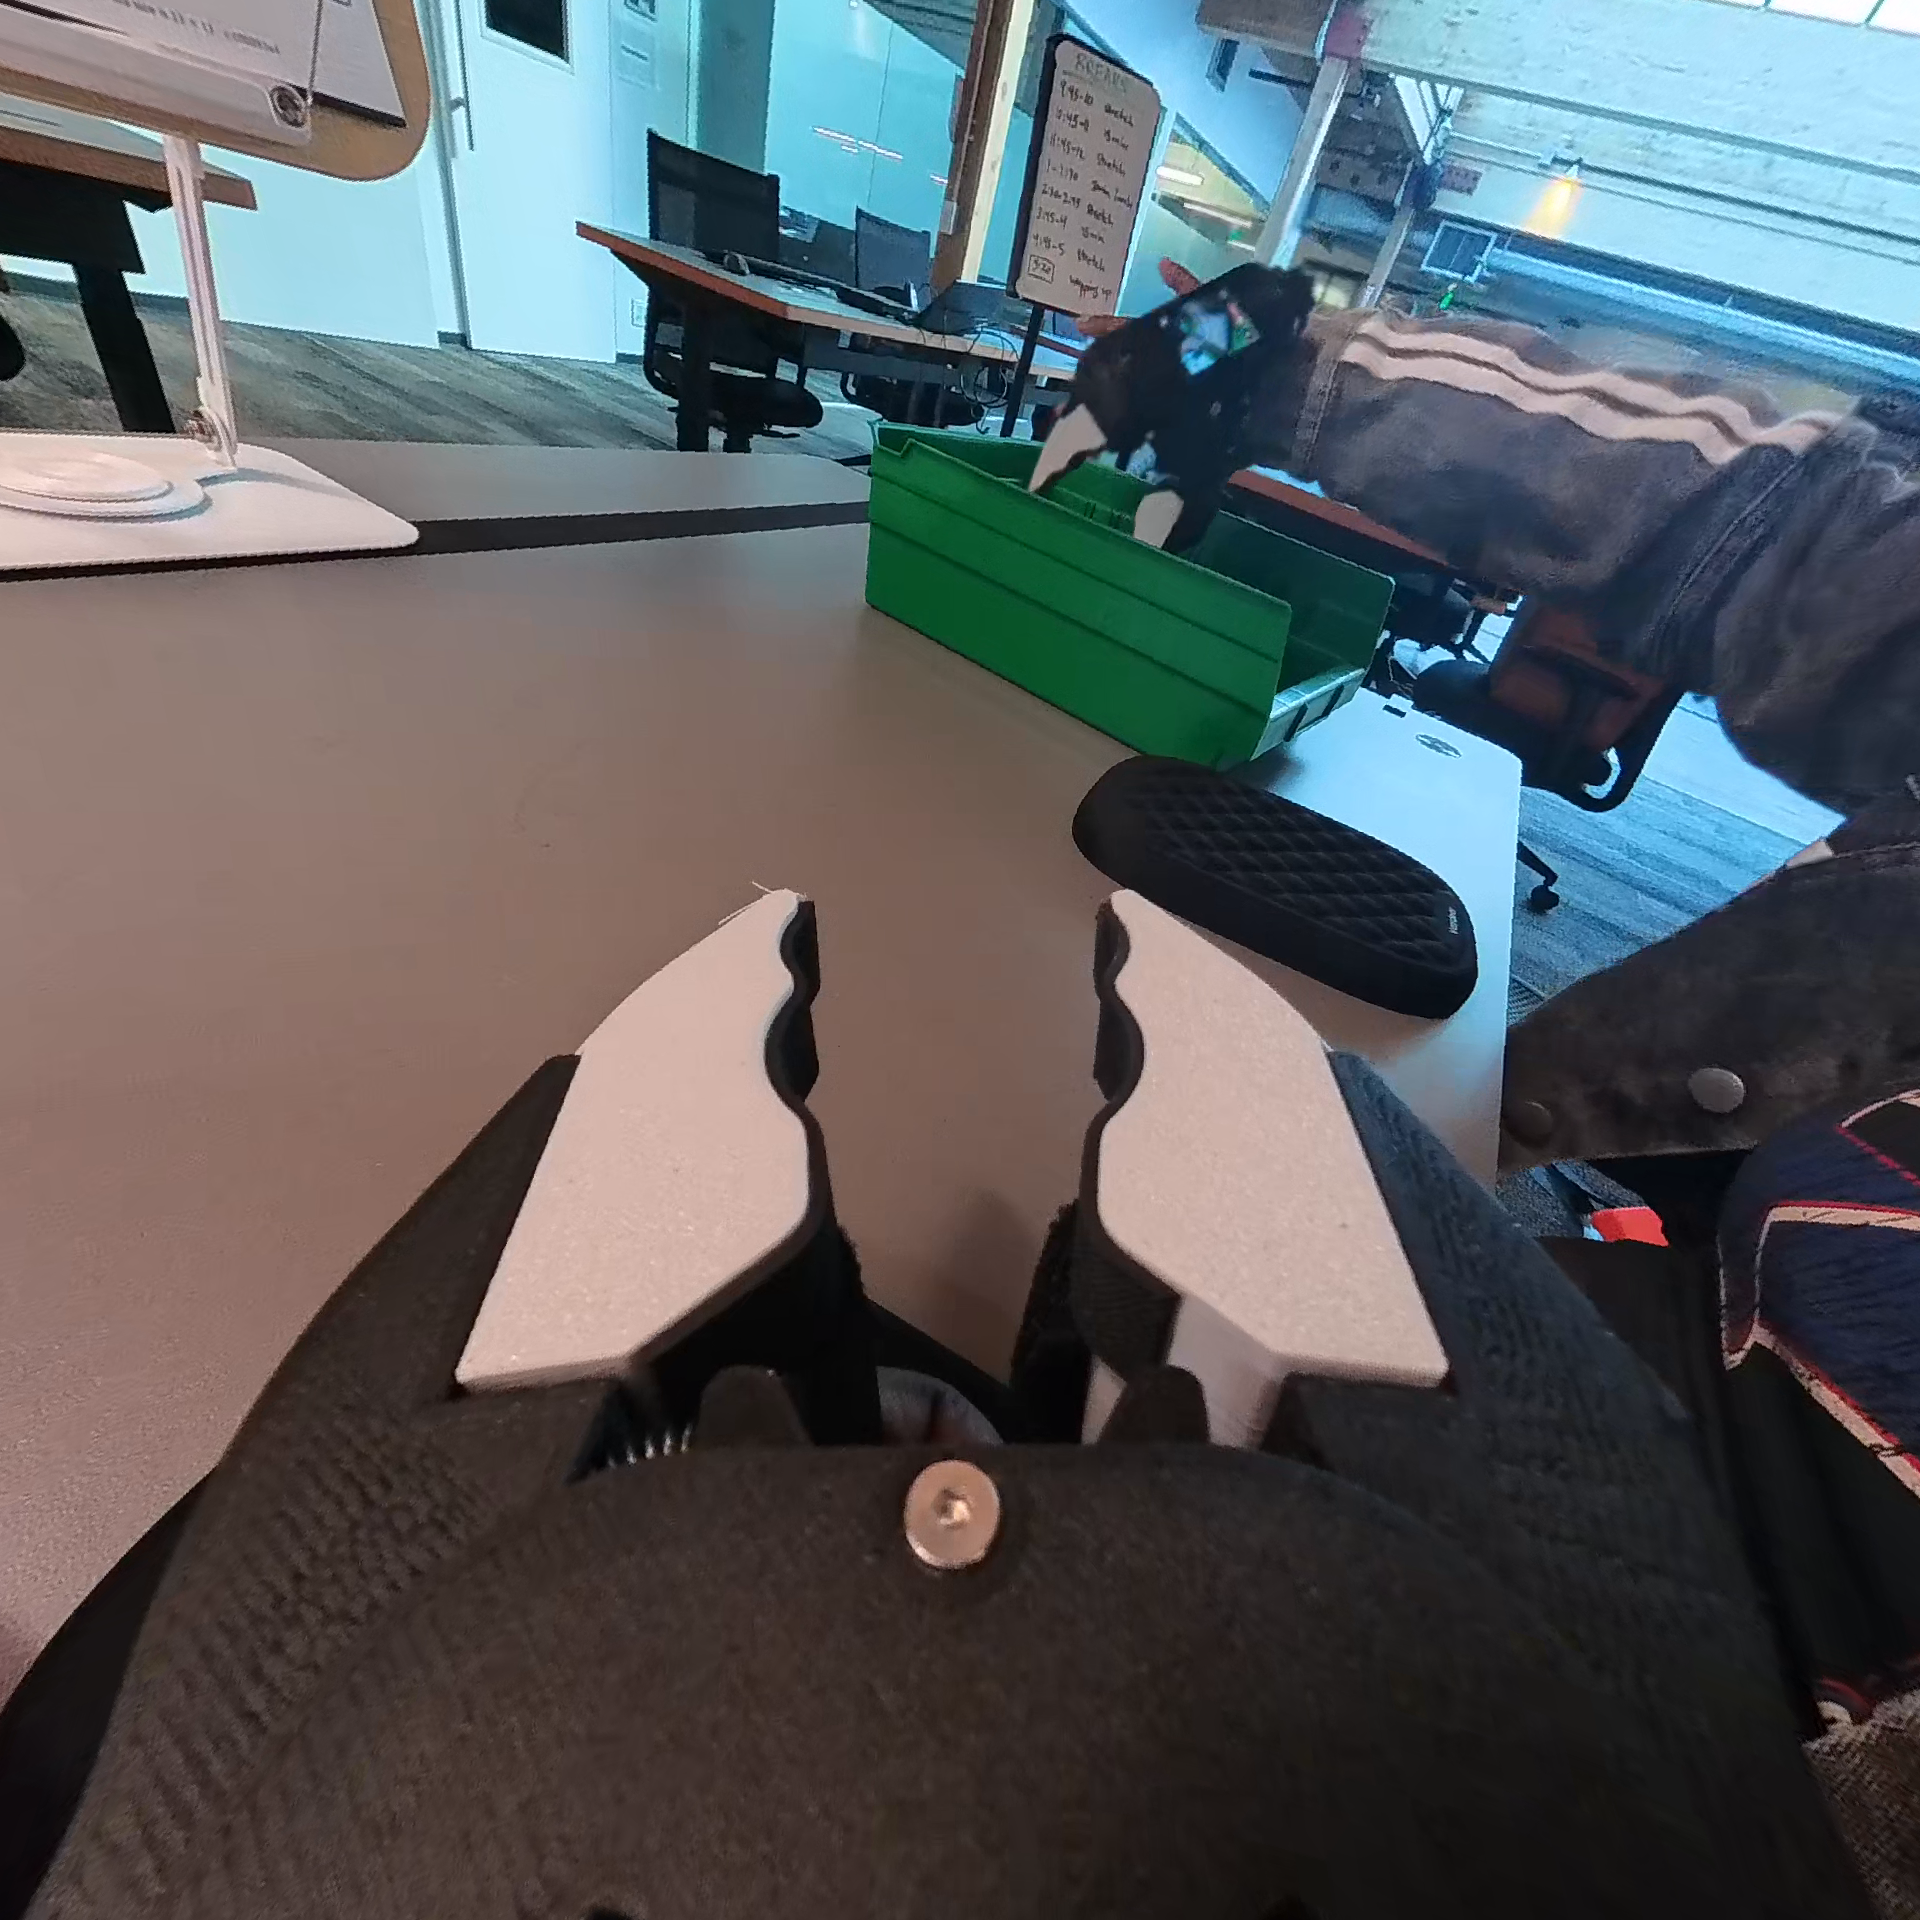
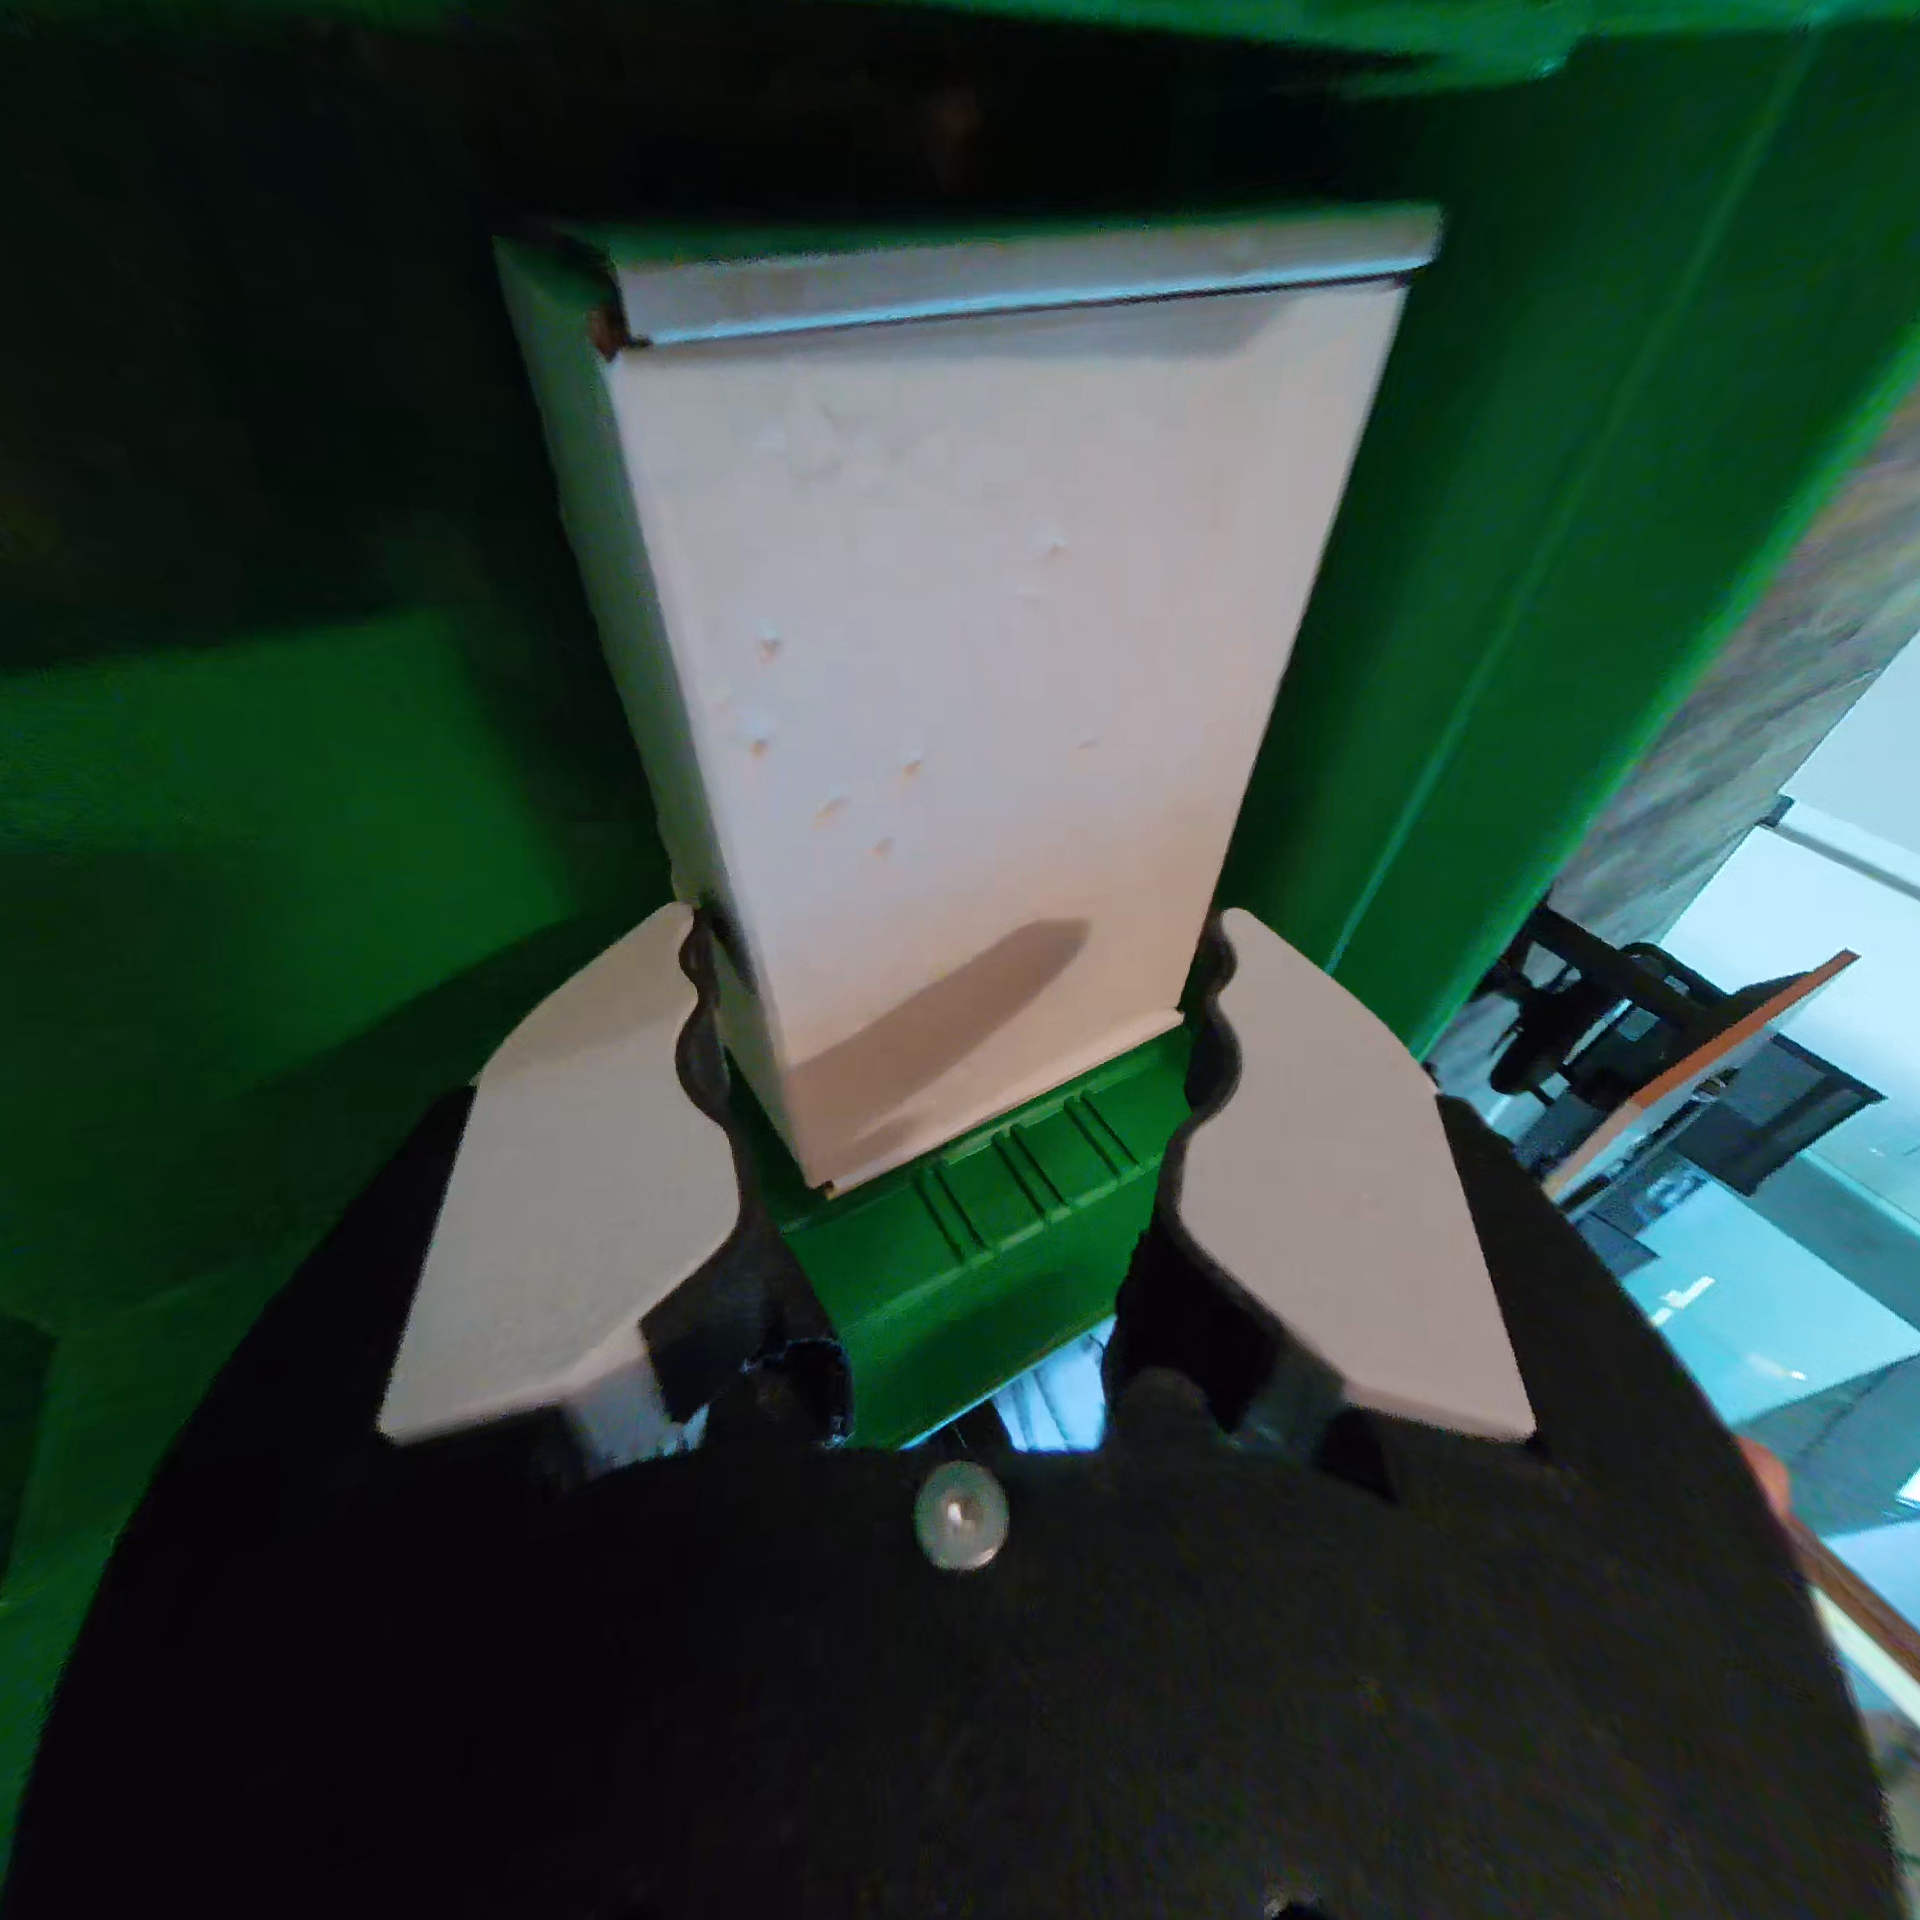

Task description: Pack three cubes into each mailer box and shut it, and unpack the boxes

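In the right wrist view a shut white mailer box (image 2: pixel 966 644) lies inside the green bin (image 2: pixel 1558 520). My right gripper (image 2: pixel 954 935) straddles the box's near end, and both pads press its sides. In the left wrist view the right gripper (image 1: pixel 1107 494) dips into the green bin (image 1: pixel 1060 613) at the table's far right, and the box is hidden by the bin wall. My left gripper (image 1: pixel 956 914) is open and empty, low over the grey table (image 1: pixel 468 831). No cubes are in view.
A black ridged wrist rest (image 1: pixel 1278 883) lies on the table just right of my left gripper. A white stand with a flat base (image 1: pixel 187 499) is at the far left. The person's sleeve (image 1: pixel 1558 468) reaches across at the right. The table's right edge is near the bin. About 50 cm separates my left fingertips from my right.
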`<state>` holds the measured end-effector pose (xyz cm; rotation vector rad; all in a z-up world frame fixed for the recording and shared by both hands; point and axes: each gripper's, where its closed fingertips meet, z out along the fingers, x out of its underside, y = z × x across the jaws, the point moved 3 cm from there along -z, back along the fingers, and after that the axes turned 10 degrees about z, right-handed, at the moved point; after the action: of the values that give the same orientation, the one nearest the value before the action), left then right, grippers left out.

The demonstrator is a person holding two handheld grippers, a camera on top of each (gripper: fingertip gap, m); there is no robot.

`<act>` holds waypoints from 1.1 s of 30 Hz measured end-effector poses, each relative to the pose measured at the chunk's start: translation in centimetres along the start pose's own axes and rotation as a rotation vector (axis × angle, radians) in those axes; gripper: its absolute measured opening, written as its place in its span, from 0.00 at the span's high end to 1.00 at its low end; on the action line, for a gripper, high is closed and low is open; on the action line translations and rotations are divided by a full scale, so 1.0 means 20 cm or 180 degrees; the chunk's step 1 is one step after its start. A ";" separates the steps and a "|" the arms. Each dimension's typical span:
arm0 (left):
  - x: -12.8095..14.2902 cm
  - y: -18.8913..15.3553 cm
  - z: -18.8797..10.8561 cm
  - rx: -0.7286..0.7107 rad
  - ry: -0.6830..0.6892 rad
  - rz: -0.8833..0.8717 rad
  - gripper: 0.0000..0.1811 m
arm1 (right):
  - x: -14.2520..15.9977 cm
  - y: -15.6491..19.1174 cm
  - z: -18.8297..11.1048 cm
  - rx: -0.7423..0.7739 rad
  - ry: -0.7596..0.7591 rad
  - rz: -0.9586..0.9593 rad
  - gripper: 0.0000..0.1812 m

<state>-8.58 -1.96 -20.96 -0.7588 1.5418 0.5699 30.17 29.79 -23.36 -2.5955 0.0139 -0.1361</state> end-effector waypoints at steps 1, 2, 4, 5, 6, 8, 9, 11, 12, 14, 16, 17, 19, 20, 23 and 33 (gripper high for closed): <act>0.00 0.00 0.00 -0.0001 0.0001 0.0001 0.72 | -0.02 0.00 -0.03 0.0013 -0.0176 0.0131 0.51; 0.00 0.00 0.00 -0.0003 0.0001 0.0002 0.72 | -0.05 -0.01 -0.09 0.0033 -0.0487 0.0345 0.51; 0.00 0.00 0.00 -0.0003 0.0013 0.0001 0.72 | -0.18 -0.05 -0.27 0.0069 -0.1422 0.0992 0.51; 0.00 0.00 0.00 -0.0002 0.0023 0.0001 0.72 | -0.25 -0.05 -0.40 0.0040 -0.1938 0.1321 0.52; 0.00 0.00 0.01 -0.0002 0.0031 0.0003 0.72 | -0.31 -0.04 -0.53 -0.0003 -0.2461 0.1601 0.52; 0.01 0.00 0.01 -0.0008 0.0044 0.0012 0.72 | -0.40 0.01 -0.80 -0.0026 -0.3445 0.2046 0.54; 0.01 0.00 0.01 -0.0011 0.0046 0.0022 0.72 | -0.43 0.06 -0.93 -0.0066 -0.3920 0.2203 0.54; 0.01 0.00 0.01 -0.0019 0.0051 0.0037 0.72 | -0.48 0.19 -1.12 -0.0204 -0.4716 0.2476 0.56; 0.01 0.00 0.01 -0.0023 0.0056 0.0047 0.72 | -0.51 0.28 -1.19 -0.0376 -0.5015 0.2523 0.56; 0.01 0.00 0.01 -0.0029 0.0069 0.0065 0.72 | -0.58 0.45 -1.25 -0.0736 -0.5317 0.2491 0.55; 0.01 -0.01 0.01 -0.0033 0.0076 0.0082 0.72 | -0.66 0.59 -1.22 -0.0982 -0.5360 0.2512 0.55; 0.01 -0.01 0.01 -0.0033 0.0079 0.0084 0.72 | -0.70 0.66 -1.18 -0.1100 -0.5307 0.2515 0.55; 0.01 -0.01 0.01 -0.0030 0.0072 0.0077 0.72 | -0.78 0.77 -1.08 -0.1360 -0.5071 0.2431 0.51; 0.01 0.00 0.01 -0.0031 0.0067 0.0070 0.72 | -0.82 0.83 -1.03 -0.1436 -0.4930 0.2295 0.48; 0.01 -0.01 0.01 -0.0021 0.0074 0.0074 0.72 | -0.90 0.96 -0.97 -0.1522 -0.5051 0.1846 0.43; -0.17 -0.16 -0.14 0.0343 0.0185 0.0634 0.54 | -0.95 1.01 -0.97 -0.1701 -0.5184 0.1727 0.46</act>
<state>-7.90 -5.63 -17.07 -0.5473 1.6997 0.6100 9.72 3.21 -18.97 -2.2454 0.1684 2.3081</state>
